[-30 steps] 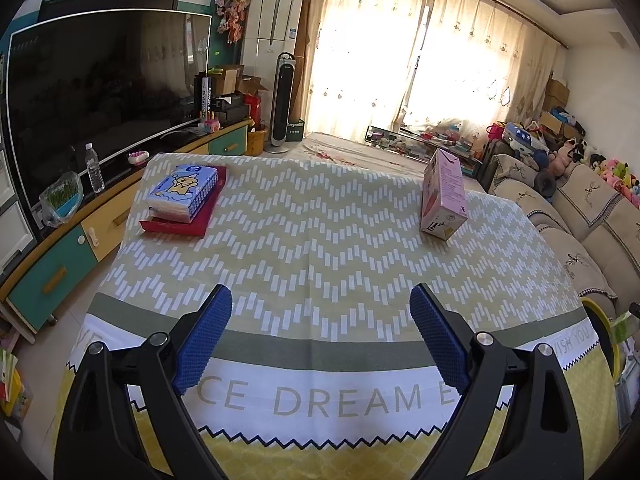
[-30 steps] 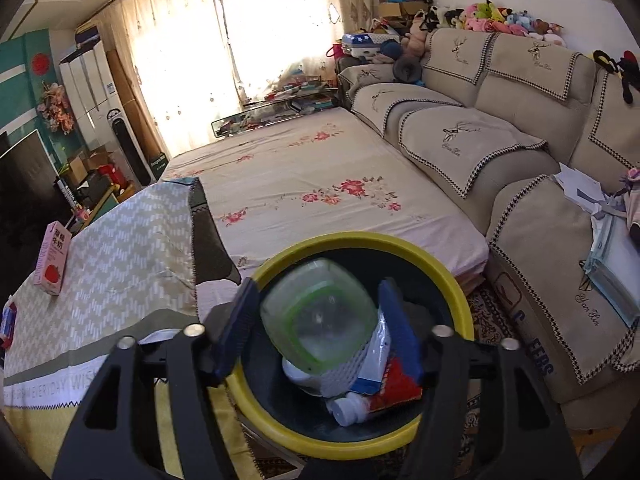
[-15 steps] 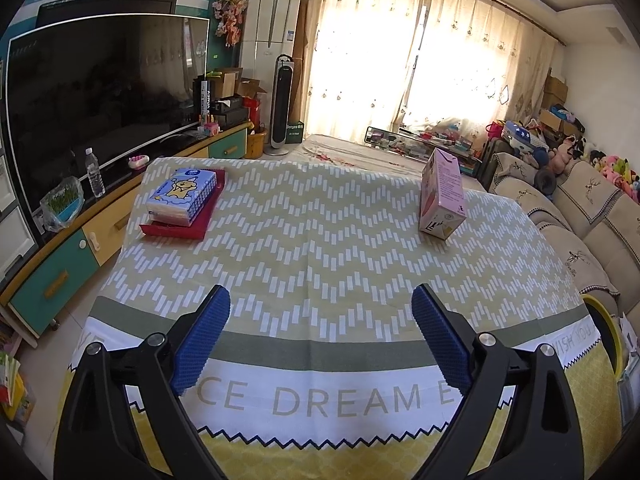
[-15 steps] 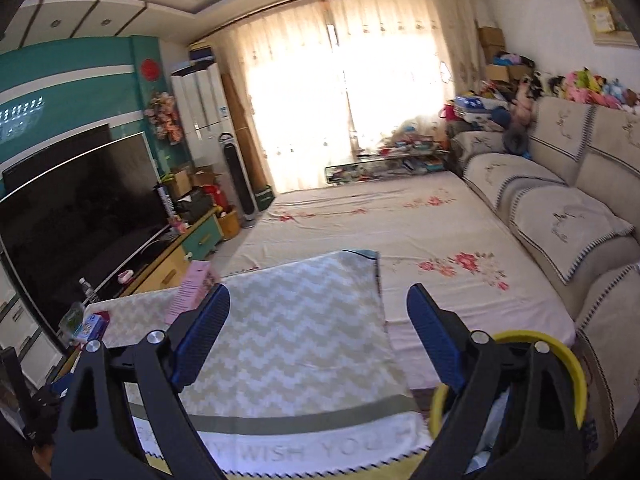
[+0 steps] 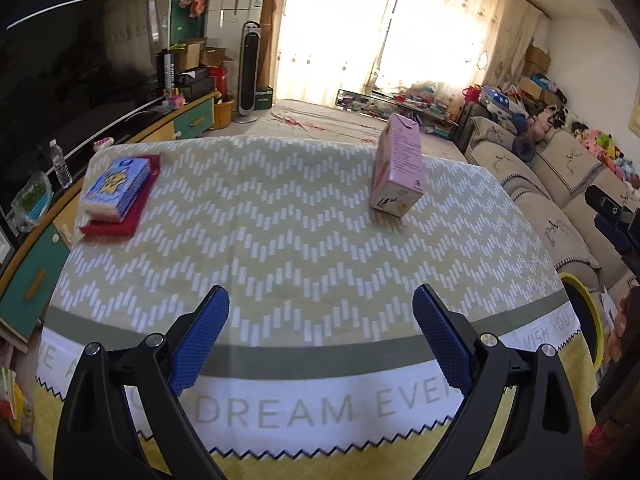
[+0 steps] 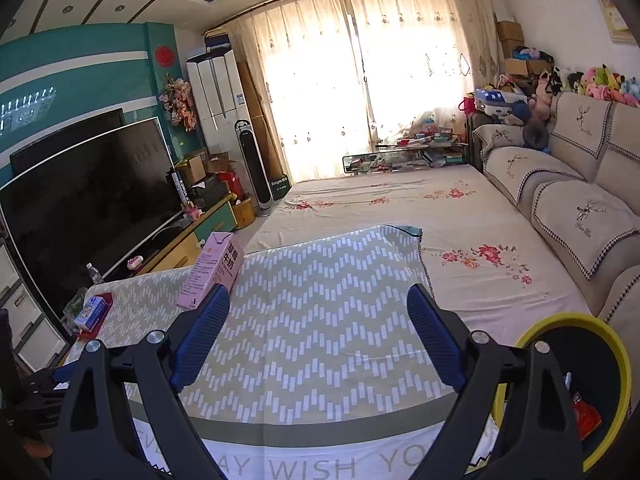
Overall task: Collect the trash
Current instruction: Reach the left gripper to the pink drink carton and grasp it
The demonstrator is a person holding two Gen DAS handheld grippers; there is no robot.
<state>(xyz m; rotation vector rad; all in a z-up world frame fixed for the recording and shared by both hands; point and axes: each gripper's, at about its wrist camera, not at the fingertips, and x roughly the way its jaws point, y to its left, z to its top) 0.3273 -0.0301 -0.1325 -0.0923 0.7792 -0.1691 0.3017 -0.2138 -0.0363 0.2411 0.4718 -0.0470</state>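
Between the blue pads of the left gripper (image 5: 320, 334) nothing but patterned cloth shows, jaws spread wide above the near edge of the desk (image 5: 304, 248). Over on the right gripper (image 6: 318, 334), same story: jaws apart, holding nothing, hovering over the desk's right side. Further out, the pink milk carton (image 5: 397, 168) stands upright toward the far right of the desk, well clear of both grippers. At the far left, a blue tissue pack (image 5: 117, 187) lies on a red book (image 5: 130, 210). Off the desk's right edge sits the yellow-rimmed trash bin (image 6: 600, 392), red wrapper visible inside.
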